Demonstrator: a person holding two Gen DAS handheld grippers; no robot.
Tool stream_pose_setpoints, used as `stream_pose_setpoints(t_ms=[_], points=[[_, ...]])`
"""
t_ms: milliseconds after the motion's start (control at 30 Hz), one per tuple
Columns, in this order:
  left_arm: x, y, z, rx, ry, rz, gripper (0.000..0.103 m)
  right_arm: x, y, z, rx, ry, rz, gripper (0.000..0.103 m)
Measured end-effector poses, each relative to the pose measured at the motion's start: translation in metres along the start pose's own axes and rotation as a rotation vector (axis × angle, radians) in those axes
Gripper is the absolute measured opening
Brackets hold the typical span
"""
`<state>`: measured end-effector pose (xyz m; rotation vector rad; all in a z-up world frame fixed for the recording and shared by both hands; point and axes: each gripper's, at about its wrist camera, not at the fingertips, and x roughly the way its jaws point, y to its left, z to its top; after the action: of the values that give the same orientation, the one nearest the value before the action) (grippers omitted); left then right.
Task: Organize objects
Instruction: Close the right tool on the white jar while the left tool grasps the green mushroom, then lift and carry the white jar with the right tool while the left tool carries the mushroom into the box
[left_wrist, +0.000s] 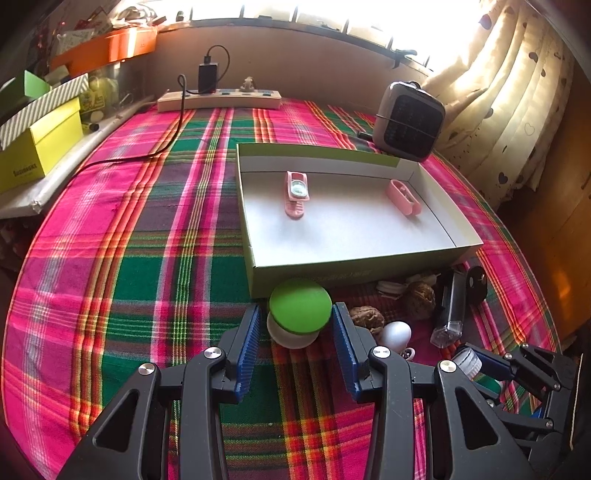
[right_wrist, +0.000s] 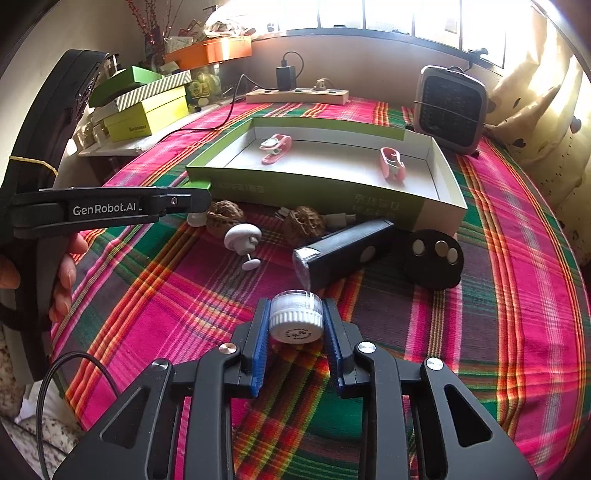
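Two grippers are holding loads for the shallow green-sided cardboard tray (left_wrist: 354, 258): left fingers (left_wrist: 245, 341) gripping a green-topped white disc (left_wrist: 300, 306), right fingers (right_wrist: 260, 328) clamping a small clear white-capped jar (right_wrist: 295, 314).

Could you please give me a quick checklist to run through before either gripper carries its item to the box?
1. Right gripper fingers closed on the small white-capped jar: ok.
2. Left gripper firmly holding the green-lidded round container: cannot tell.
3. Free floor in the open box: ok.
4. Two pink clips clear of the middle: ok.
5. Jar lifted off the cloth: cannot tell.
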<state>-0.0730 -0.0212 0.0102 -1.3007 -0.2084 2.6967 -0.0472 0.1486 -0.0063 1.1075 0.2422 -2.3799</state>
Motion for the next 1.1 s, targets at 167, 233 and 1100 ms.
stream_pose_setpoints(t_ms=[167, 233, 1100], points=[[0.0040, 0.0001, 0.0042, -0.006, 0.004, 0.007, 0.037, 0.0012, -0.0013, 0.0010, -0.001, 0.002, 0.004, 0.029], [0.0052, 0.0005, 0.0053, -0.010, 0.005, 0.008, 0.037, 0.0019, -0.0019, 0.0016, 0.000, 0.002, 0.006, 0.029], [0.0063, 0.0013, 0.0058, -0.015, -0.002, 0.016, 0.031, 0.0031, -0.0023, 0.0023, -0.001, 0.003, 0.005, 0.029]])
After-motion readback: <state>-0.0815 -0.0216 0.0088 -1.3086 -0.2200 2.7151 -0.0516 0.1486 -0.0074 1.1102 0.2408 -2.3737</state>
